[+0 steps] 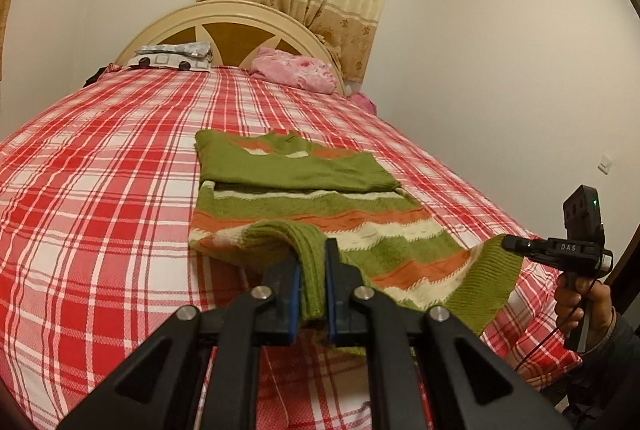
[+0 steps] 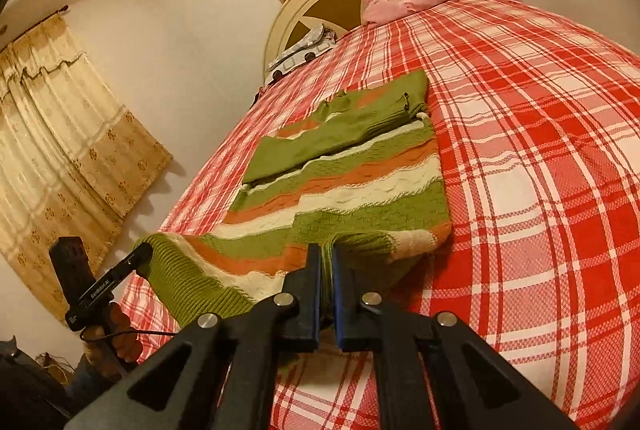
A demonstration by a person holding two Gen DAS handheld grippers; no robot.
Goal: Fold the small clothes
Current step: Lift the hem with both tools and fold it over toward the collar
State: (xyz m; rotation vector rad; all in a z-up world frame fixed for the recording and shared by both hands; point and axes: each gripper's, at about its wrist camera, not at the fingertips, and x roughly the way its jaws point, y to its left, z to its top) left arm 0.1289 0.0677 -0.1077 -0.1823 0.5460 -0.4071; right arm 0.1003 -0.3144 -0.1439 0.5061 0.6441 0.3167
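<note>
Evidently mid-fold, the left claw [image 1: 311, 270] and right claw [image 2: 327, 270] each pinch the ribbed hem of the striped sweater [image 1: 320, 206] at mid-frame on the bed [image 1: 100, 190], and next should carry it toward the collar.

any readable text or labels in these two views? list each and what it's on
"DAS" – on the body of the right tool, seen in the left wrist view.
"GenRobot.AI" – on the body of the left tool, seen in the right wrist view.
Small mark at the sweater neckline: too small to read.
Nothing else.
</note>
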